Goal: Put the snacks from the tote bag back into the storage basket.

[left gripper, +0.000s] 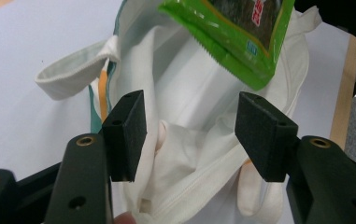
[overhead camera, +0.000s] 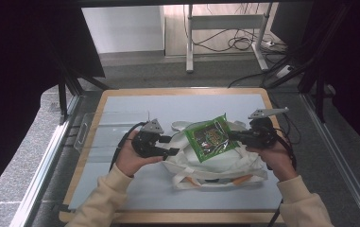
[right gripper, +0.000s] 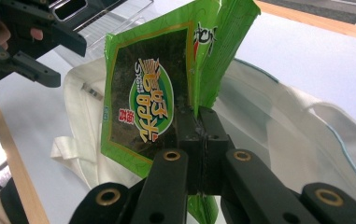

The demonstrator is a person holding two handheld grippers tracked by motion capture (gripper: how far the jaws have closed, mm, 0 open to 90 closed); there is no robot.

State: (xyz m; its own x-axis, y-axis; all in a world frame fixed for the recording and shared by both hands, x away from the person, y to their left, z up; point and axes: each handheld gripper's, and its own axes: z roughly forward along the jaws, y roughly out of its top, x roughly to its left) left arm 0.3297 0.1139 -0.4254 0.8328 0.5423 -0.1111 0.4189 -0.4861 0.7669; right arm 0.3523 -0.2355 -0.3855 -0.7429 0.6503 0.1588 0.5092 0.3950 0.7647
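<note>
On a pale blue mat [overhead camera: 135, 184] laid over a wooden table [overhead camera: 177, 217], a white tote [overhead camera: 215, 163] lies flat a little right of centre, its mouth turned left and its straps spilling toward the near edge.

The right gripper [overhead camera: 232, 136], held in the person's right hand [overhead camera: 274, 156] at the tote's right end, has its jaws pressed together on the edge of a green packet [overhead camera: 210, 138]. In the right gripper view the jaws meet with the packet [right gripper: 152, 100] pinched between them (the foil creases sharply at the bite), and the printed face with its green oval label stands upright above the bag [right gripper: 302, 126]. From the high view the packet hangs above the tote's far left part, over the opening, tilted with one corner pointing to the far side.

The left gripper [overhead camera: 174, 145], in the left hand [overhead camera: 132, 158], sits just left of the tote at its mouth. Its jaws stand spread apart; in the left gripper view the two black pads [left gripper: 125, 133] flank the tote's white fabric [left gripper: 189, 140] and zip edge without pressing on it, and the packet's lower corner [left gripper: 241, 51] hangs farther off above.

A clear tray [overhead camera: 103, 132] lies at the table's left side, well apart from the tote.
</note>
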